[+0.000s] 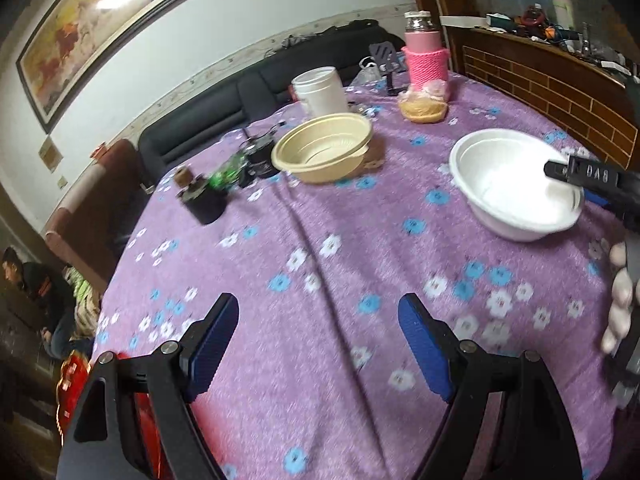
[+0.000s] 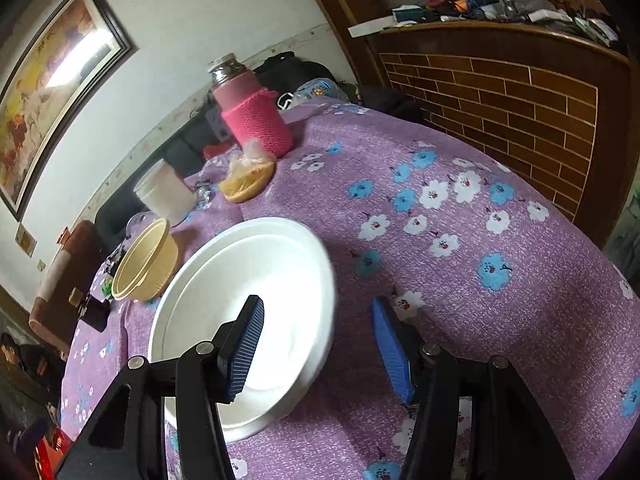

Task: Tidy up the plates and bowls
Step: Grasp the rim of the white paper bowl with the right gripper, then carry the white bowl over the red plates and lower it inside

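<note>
Here the round white foam bowl (image 2: 256, 304) is sitting mouth-up while the right gripper (image 2: 320, 344) is straddling its rim, fingers spread, and the left gripper (image 1: 320, 344) is hovering spread and empty.

white bowl (image 2: 256, 280), beige bowl (image 1: 324, 148) — purple floral tablecloth (image 1: 320, 280)

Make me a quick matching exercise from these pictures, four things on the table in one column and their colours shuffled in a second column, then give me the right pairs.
Things:
1. bowl straddled by the right gripper
2. bowl farther back
3. knitted sleeve on the bottle
4. tablecloth

Colours:
A. purple with flowers
B. white
C. pink
D. tan

Pairs: 1-B, 2-D, 3-C, 4-A
</note>
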